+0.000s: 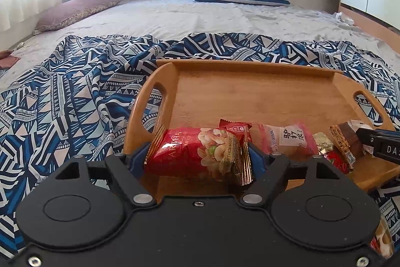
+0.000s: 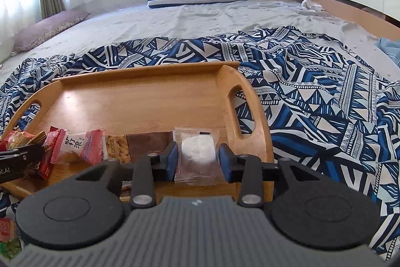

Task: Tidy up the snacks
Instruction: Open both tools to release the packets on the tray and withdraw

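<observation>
Along the near edge of the wooden tray (image 1: 252, 66), snacks are being lined up. The left gripper (image 1: 198, 158) brackets the red nut packet (image 1: 197, 154), whether clamped I cannot tell; the right gripper (image 2: 198, 160) stands released around the clear packet (image 2: 197, 149). Next, I judge, both must back away cleanly.

Black hand-held gripper (image 1: 198, 160); blue pads (image 2: 172, 162)

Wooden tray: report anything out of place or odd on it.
The snacks crowd only the near edge of the wooden tray, overlapping; the red nut packet lies askew at the rim. The patterned cloth underneath is rumpled.
</observation>
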A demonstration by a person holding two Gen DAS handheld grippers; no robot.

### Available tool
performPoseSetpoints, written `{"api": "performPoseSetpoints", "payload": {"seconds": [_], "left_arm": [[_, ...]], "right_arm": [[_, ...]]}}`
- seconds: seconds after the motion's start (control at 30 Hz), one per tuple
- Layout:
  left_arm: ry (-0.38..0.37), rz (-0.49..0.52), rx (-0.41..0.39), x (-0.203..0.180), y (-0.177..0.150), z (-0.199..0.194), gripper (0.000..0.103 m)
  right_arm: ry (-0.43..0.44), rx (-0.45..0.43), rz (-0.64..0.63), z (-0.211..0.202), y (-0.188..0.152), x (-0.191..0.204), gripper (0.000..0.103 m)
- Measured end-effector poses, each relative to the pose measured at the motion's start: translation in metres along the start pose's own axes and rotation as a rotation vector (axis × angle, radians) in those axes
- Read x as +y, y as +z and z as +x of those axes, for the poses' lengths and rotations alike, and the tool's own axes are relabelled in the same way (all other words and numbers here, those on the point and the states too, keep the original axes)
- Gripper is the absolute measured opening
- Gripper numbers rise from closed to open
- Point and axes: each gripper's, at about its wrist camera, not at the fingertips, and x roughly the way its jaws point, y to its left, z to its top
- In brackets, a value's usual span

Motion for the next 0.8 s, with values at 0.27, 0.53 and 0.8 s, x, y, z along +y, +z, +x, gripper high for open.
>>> {"api": "performPoseSetpoints", "payload": {"seconds": [0.27, 0.53, 0.8], "left_arm": [[-0.032, -0.011, 0.006, 0.005, 0.002, -0.007, 0.08], [-0.057, 0.025, -0.039, 0.005, 0.005, -0.028, 0.097], [-0.092, 0.025, -0.048, 0.01, 0.001, -0.055, 0.101]], "right_arm": [[-0.01, -0.017, -0.02, -0.006, 0.002, 0.006, 0.061], [-0.009, -0.045, -0.024, -0.021, 0.002, 0.006, 0.071], [-0.014, -0.095, -0.043, -0.048, 0.002, 0.009, 0.089]]}}
